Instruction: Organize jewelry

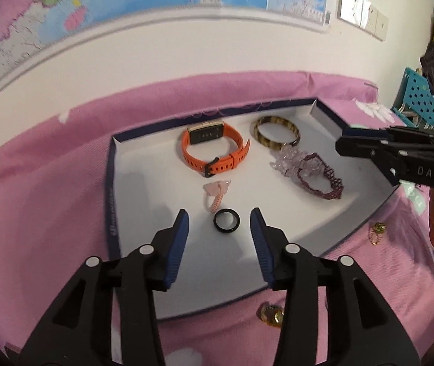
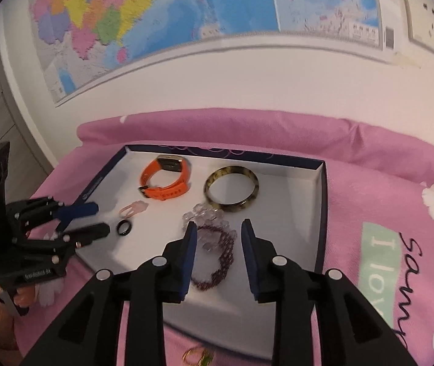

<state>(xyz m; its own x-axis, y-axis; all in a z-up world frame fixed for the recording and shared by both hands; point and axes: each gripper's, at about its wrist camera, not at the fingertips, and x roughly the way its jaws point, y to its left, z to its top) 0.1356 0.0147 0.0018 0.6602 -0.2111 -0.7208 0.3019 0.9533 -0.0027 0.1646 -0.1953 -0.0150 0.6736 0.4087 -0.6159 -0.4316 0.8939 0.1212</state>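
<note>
Seeing white tray [image 1: 143, 167] on pink cloth [image 1: 49, 213] holding watch [image 1: 214, 149], bangle [image 1: 276, 134], bead bracelets [image 1: 311, 170], pink ring [image 1: 215, 196], black ring [image 1: 227, 220]. My left gripper [image 1: 220, 228] released, straddling black ring; right gripper [image 2: 217, 238] released over bracelets. Two gold pieces [image 1: 272, 314] outside tray.

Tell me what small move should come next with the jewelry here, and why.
Probably lift the left gripper away and take it to the gold ring on the pink cloth. Its jaws stand open around the black ring, which lies in the white tray, while two gold pieces are outside it.
</note>
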